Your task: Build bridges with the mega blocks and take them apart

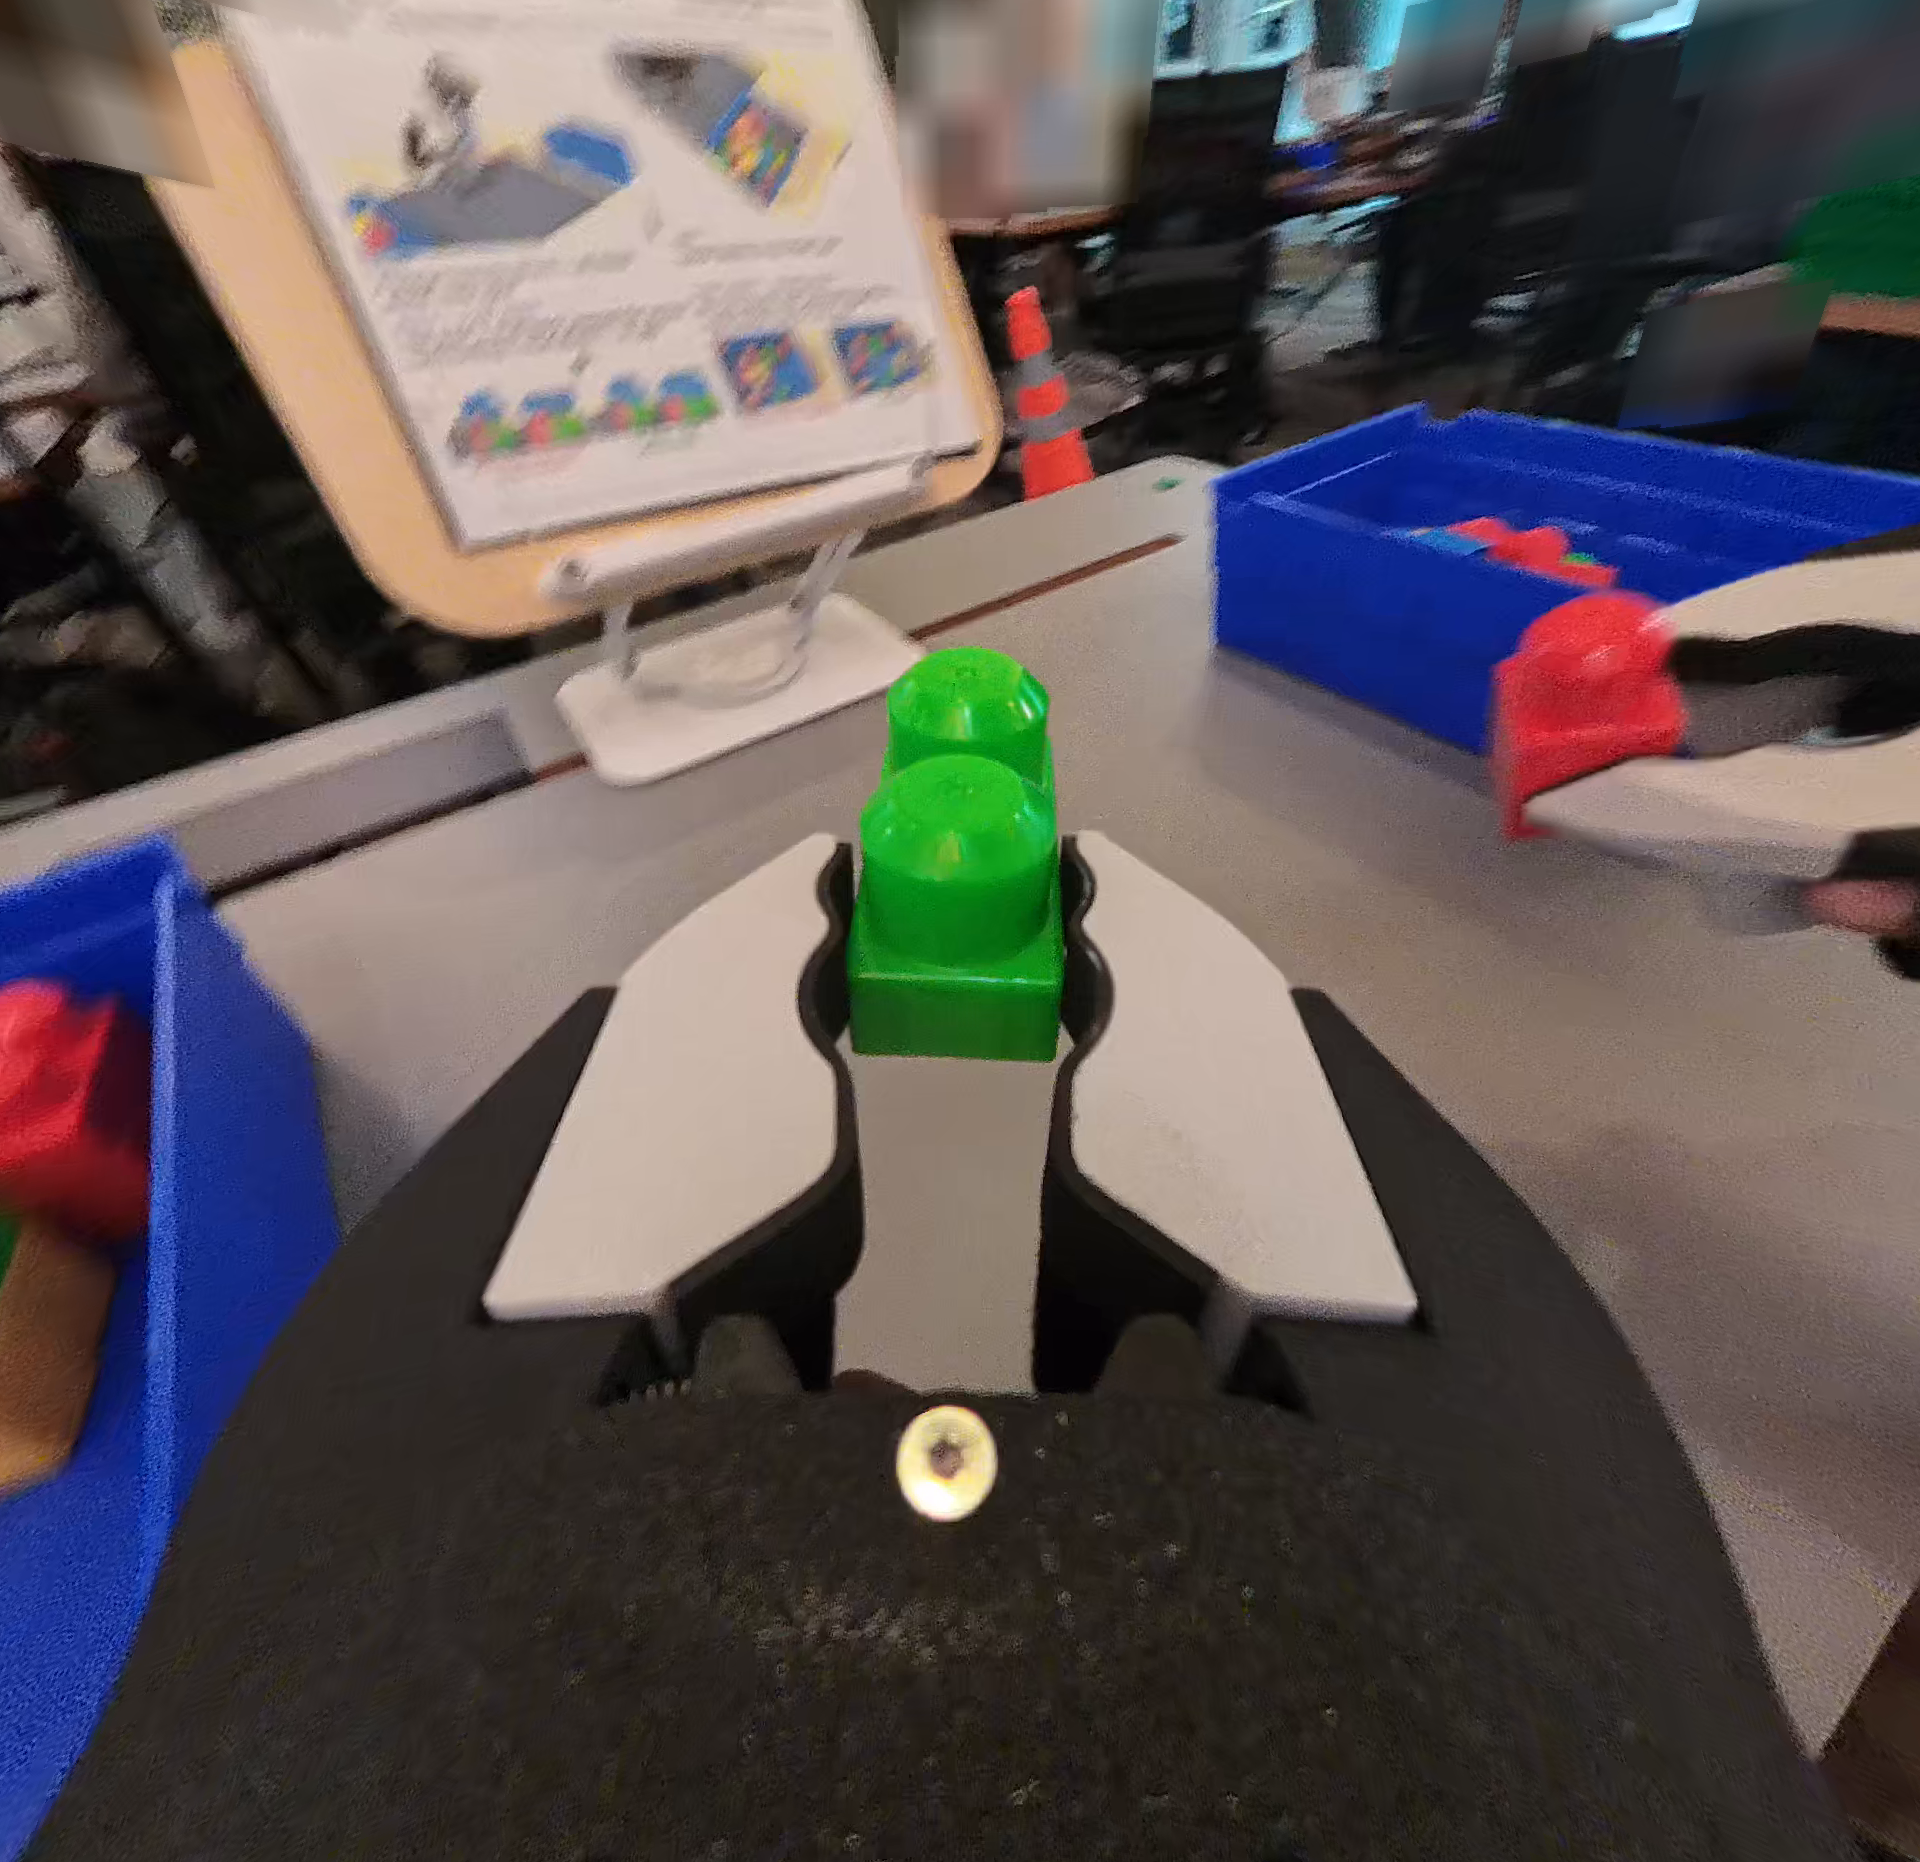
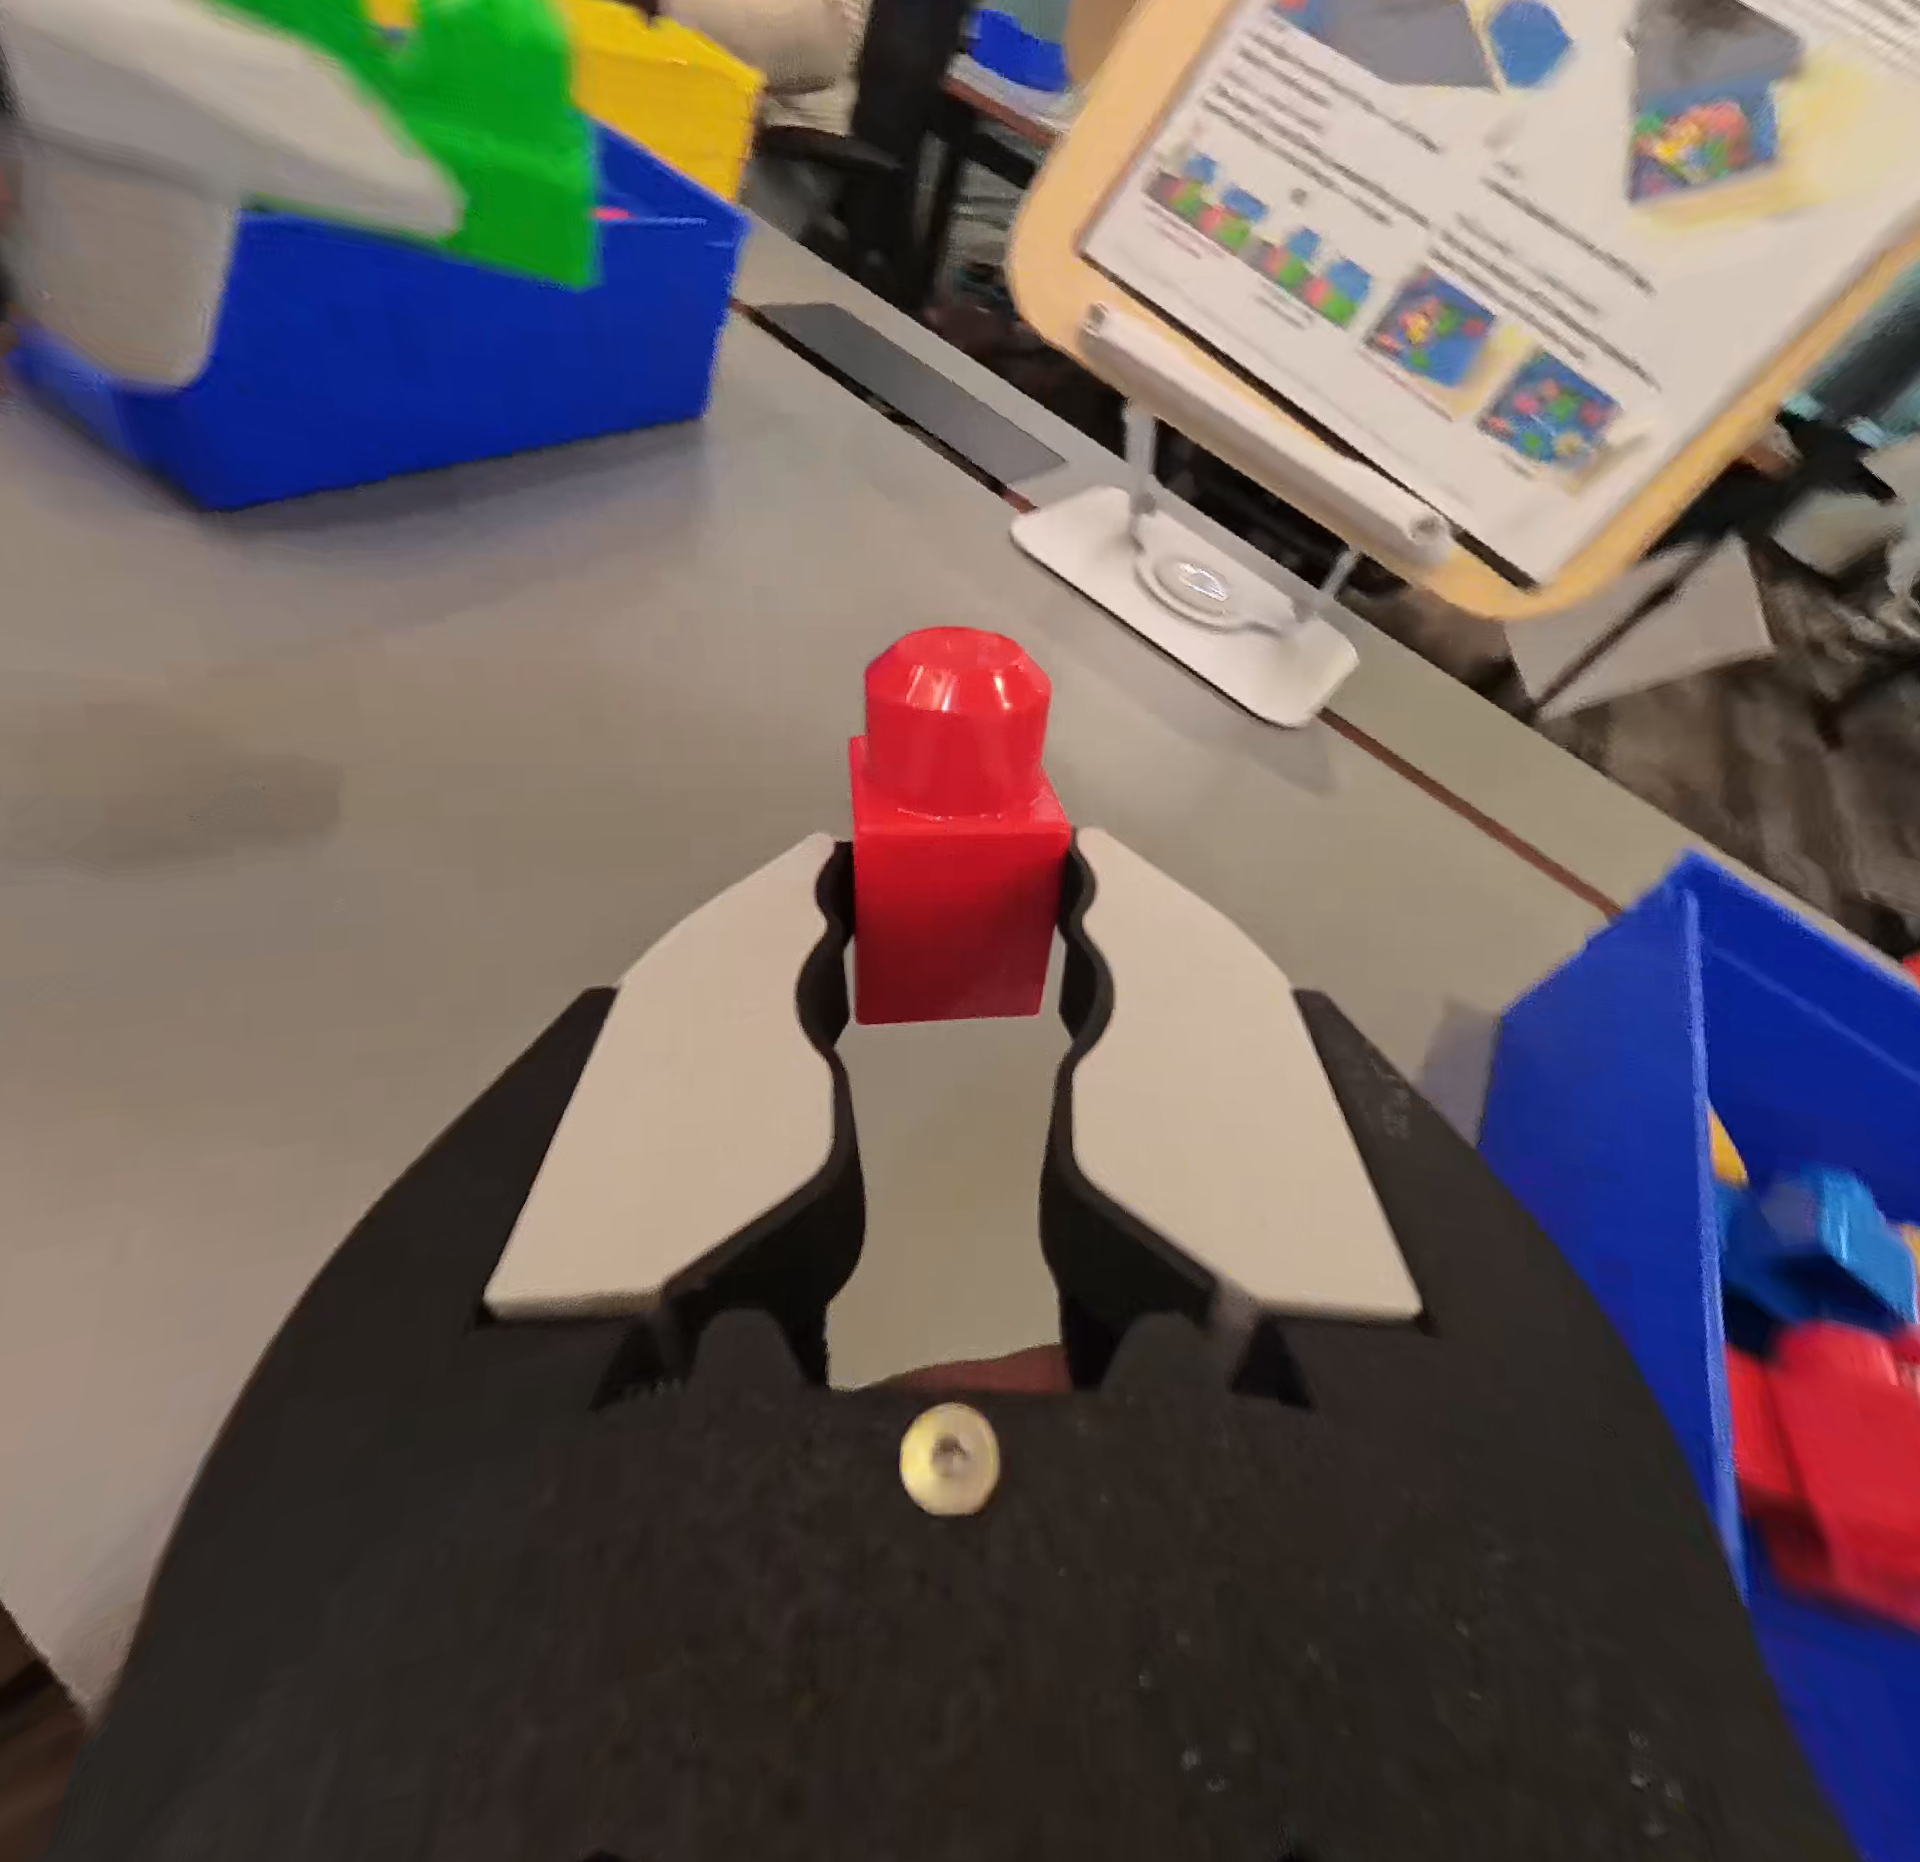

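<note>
- Your left gripper is clenched on a green block with two studs in a row, running away from the camera; both fingertips press its base on either side, and it is held clear above the grey table.
- Your right gripper is clamped on a red block with a single stud, upright, pinched by its lower body between the two tips, also off the table.
- From the left wrist view you can see the right gripper coming in from the right edge with its red block, well apart from the green one; from the right wrist view the left gripper shows blurred at the upper left, the green block in front of a bin.
- Look to the containers next. At your left sits a blue bin; the left wrist view shows a red block inside it, with a brownish piece and a sliver of green below, too blurred to name.
- At your right sits a second blue bin. In it you have a blue block, red blocks under it and a scrap of yellow; the left wrist view shows the same bin farther off with red and blue pieces inside.
- Behind the left bin, the right wrist view shows a yellow bin; its contents are hidden.
- Farther back, a printed instruction sheet on a tan board leans on a white stand at the table's far edge.
- An orange cone stands beyond the table.
</note>
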Demonstrator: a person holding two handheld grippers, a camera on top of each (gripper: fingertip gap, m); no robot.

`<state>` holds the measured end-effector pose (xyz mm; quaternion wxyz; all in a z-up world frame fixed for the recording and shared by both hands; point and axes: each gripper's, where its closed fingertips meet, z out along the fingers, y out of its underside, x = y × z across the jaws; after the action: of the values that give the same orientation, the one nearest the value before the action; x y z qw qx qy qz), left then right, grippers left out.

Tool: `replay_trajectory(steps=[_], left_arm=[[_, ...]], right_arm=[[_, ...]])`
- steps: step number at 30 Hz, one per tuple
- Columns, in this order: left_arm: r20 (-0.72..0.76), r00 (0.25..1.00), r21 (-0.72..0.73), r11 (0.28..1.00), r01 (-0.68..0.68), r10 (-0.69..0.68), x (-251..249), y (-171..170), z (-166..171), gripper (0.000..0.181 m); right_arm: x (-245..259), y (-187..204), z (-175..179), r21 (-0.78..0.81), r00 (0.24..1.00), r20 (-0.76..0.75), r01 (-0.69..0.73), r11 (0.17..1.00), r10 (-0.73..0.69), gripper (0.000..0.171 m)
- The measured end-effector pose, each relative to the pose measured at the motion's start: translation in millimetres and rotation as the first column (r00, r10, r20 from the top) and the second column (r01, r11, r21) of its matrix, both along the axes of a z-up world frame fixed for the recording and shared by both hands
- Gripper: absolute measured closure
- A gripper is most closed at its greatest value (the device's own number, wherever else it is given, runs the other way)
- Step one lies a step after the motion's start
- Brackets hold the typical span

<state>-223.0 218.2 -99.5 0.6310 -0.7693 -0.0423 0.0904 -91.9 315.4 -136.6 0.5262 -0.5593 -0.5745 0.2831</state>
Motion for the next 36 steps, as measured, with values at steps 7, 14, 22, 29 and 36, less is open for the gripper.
replay_trajectory(steps=[7,14,22,29,36], left_arm=[[0.075,0.953,-0.083,0.955,-0.286,0.293,-14.8,-41.3,-69.4,0.144],[0.121,0.941,-0.097,0.947,-0.306,0.316,-12.0,-48.0,-83.7,0.144],[0.115,0.956,-0.103,0.960,-0.259,0.270,-4.2,-40.5,-81.1,0.144],[0.109,0.968,-0.109,0.971,-0.215,0.227,5.2,-35.7,-84.1,0.144],[0.126,0.974,-0.117,0.978,-0.174,0.188,16.6,-31.6,-86.4,0.144]], right_arm=[[38.0,21.5,-24.2,-0.163,0.948,-0.140,0.262,0.951,-0.285,0.133],[49.7,24.9,-40.8,-0.198,0.939,-0.115,0.297,0.934,-0.323,0.133],[59.0,47.7,-25.2,-0.161,0.931,-0.103,0.333,0.929,-0.351,0.134],[97.7,206.3,32.3,-0.083,0.878,0.030,0.478,0.874,-0.478,0.133],[90.2,361.1,-43.2,-0.274,0.785,0.441,0.580,0.767,-0.436,0.133]])
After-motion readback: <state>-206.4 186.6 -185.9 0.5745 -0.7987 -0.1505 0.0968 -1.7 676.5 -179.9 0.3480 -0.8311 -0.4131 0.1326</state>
